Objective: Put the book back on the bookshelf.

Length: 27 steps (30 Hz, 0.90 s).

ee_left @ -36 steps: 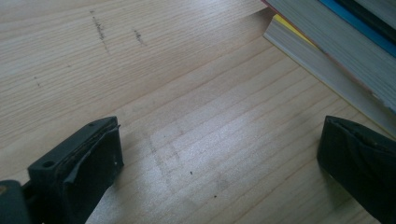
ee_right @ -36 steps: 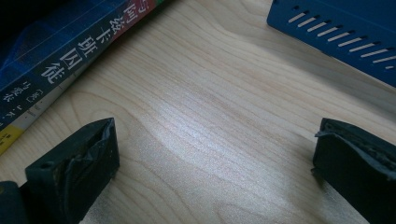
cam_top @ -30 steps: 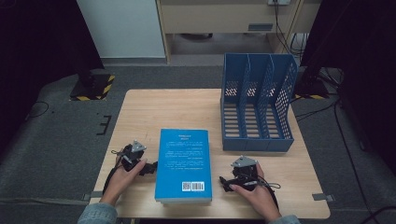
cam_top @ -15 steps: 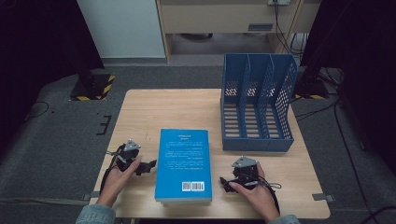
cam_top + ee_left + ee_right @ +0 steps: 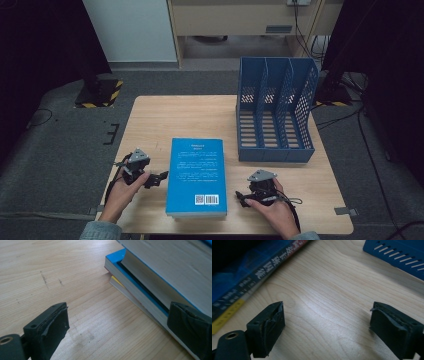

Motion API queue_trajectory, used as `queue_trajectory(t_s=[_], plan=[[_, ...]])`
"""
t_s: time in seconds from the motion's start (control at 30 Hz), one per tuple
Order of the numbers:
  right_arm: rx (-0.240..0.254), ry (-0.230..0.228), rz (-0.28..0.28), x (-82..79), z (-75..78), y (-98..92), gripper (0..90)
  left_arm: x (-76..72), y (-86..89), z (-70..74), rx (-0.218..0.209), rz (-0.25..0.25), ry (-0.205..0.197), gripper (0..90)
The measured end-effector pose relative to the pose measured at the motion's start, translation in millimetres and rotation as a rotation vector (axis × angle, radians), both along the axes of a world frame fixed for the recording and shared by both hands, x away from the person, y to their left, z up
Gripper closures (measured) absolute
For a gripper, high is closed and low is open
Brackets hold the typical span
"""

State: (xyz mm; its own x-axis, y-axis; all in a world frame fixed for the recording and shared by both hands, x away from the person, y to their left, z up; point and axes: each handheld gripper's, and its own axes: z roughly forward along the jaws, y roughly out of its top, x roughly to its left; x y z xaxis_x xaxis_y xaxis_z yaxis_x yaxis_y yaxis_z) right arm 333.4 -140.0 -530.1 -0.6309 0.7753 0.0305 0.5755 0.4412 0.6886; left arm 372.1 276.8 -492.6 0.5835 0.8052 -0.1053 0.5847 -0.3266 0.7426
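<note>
Between both hand-held grippers, blue book (image 5: 196,176)

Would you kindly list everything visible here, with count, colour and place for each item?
Stack of books: three seen from the left gripper view, top cover blue, one yellow edge at the bottom; near middle of the table.
File rack: one, blue, three slots, perforated sides; far right of the table.
Table: one, light wood; centre of the high view.
Hazard-striped blocks: yellow and black; on the floor beyond the table's left side.
Left gripper: one, black, fingers open; left of the stack, one finger close by the stack's edge.
Right gripper: one, black, fingers open over bare wood; right of the stack.
</note>
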Motion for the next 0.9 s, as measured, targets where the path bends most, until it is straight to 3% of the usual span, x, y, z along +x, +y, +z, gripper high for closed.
queue_trajectory(t_s=[0.1, 0.17, 0.2, 0.23, 0.3, 0.33, 0.43, 0.53, 0.6, 0.77, 0.9], plan=[[0.025, -0.02, -0.003, -4.8, 8.0, 0.5, 15.3, -2.3, 3.3, 1.7, 0.013, -0.012, -0.006, 4.0], [0.044, -0.021, 0.002, -6.1, 11.8, 0.5, 15.8, -4.0, 7.4, 1.7, 0.0, -0.012, -0.004, 4.1], [0.099, -0.015, 0.013, -8.9, 22.8, 2.6, 17.1, -6.3, 13.4, 3.2, -0.003, -0.001, -0.001, 4.8], [0.099, -0.015, 0.013, -8.9, 22.8, 2.6, 17.1, -6.3, 13.4, 3.2, -0.003, -0.001, -0.001, 4.9], [0.041, -0.053, 0.054, -11.5, 41.9, 7.7, 17.6, -11.5, 23.1, 9.1, -0.005, 0.031, 0.011, 6.1], [0.036, -0.06, 0.056, -11.5, 47.7, 8.4, 17.6, -14.8, 26.8, 12.7, -0.008, 0.042, 0.017, 6.4], [0.002, -0.079, 0.065, -10.7, 71.7, 9.6, 17.7, -19.7, 33.7, 23.6, 0.043, 0.019, 0.019, 6.0], [-0.014, -0.112, 0.107, -11.2, 91.5, 16.0, 17.2, -17.9, 38.3, 34.1, 0.004, 0.033, 0.028, 6.0], [-0.013, -0.112, 0.132, -8.9, 99.8, 21.1, 16.5, -18.9, 35.5, 39.4, -0.029, 0.037, 0.059, 6.6], [0.012, -0.075, 0.208, 3.6, 104.7, 37.7, 12.9, -23.0, 17.9, 50.1, -0.083, -0.032, 0.064, 4.5], [0.058, -0.031, 0.263, 15.6, 103.5, 53.6, 9.9, -23.3, -5.6, 57.9, -0.071, -0.102, 0.071, 4.6]])
